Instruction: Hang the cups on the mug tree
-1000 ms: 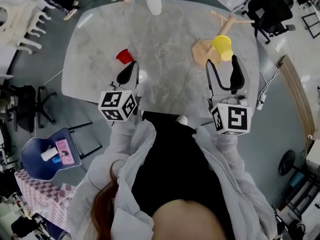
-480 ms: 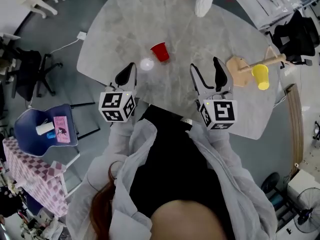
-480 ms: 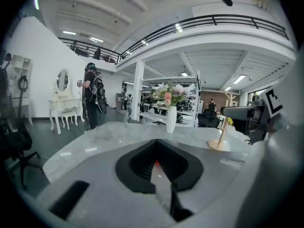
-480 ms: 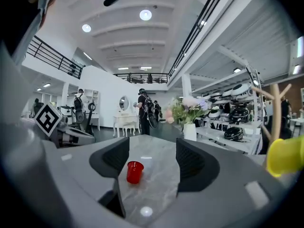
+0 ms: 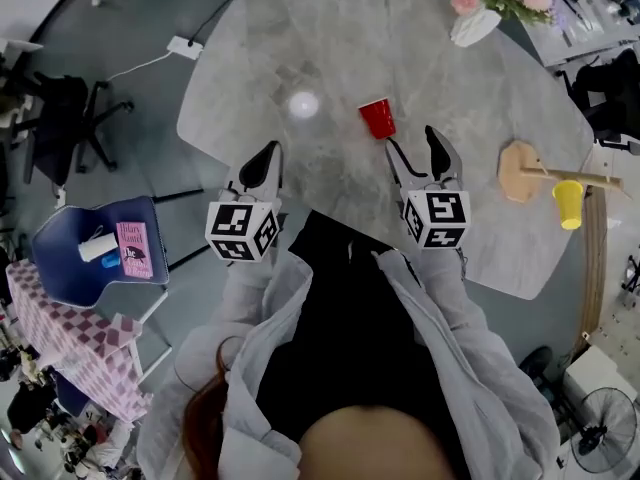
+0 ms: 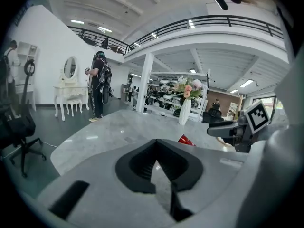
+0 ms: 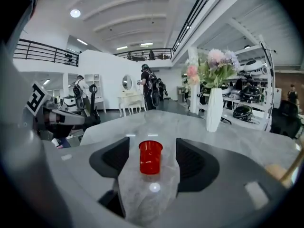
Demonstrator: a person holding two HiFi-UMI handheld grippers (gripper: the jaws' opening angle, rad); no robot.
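A red cup (image 5: 377,118) stands upright on the grey marble table (image 5: 300,38). My right gripper (image 5: 414,144) is open just short of it, the cup a little beyond its left fingertip. In the right gripper view the red cup (image 7: 150,157) shows in the gap of the right gripper (image 7: 152,152), touching neither pad. My left gripper (image 5: 264,162) hangs shut and empty over the table's near edge, left of the cup. At the far right the wooden mug tree (image 5: 540,173) carries a yellow cup (image 5: 568,204). In the left gripper view the left gripper (image 6: 156,144) is shut, with the red cup (image 6: 186,140) beyond.
A white vase of flowers (image 5: 475,23) stands at the table's far side. A blue chair (image 5: 100,263) with small items sits on the floor at the left. A dark office chair (image 5: 60,128) stands beyond it. People stand far off in the hall.
My right gripper has left the mug tree and the hung yellow cup and come left to the red cup. The left gripper has drifted left, away from the red cup.
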